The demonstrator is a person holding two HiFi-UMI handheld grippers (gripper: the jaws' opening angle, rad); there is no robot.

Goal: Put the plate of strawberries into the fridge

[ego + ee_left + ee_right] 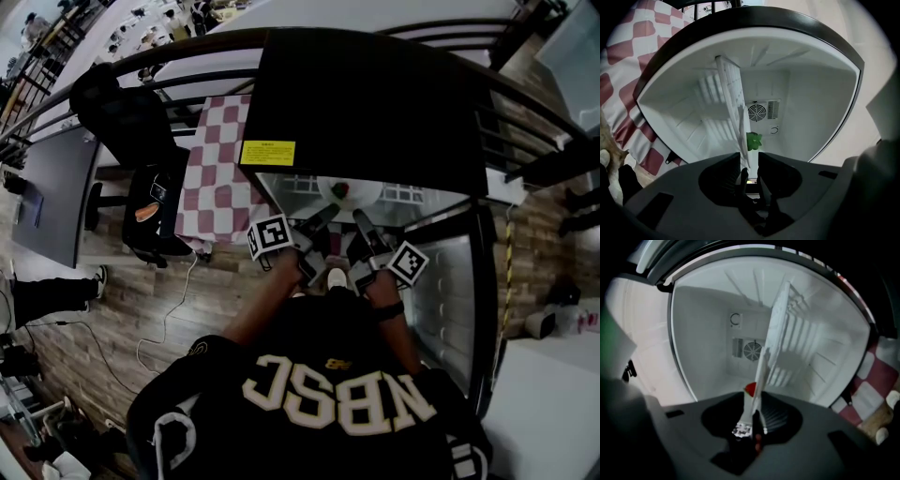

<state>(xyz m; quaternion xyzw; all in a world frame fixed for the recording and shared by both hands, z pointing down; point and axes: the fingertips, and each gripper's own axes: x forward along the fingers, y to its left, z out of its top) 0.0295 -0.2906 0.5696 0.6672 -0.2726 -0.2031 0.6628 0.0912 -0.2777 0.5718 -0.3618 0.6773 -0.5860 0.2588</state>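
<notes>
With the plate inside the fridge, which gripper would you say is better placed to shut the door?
Right, probably. The open door stands at the right, just beside the right gripper; the left gripper is across the plate from it, farther off.

The fridge (375, 103) has a matt black top; its inner walls (811, 108) are smooth white plastic with a soft sheen; the shelf (733, 93) looks like white coated wire; the plate (370, 192) is glossy white; the tablecloth (217, 169) is matt checked cloth; the floor (112, 300) is grained wood planking; the left gripper (750, 161) is matt grey plastic.
</notes>
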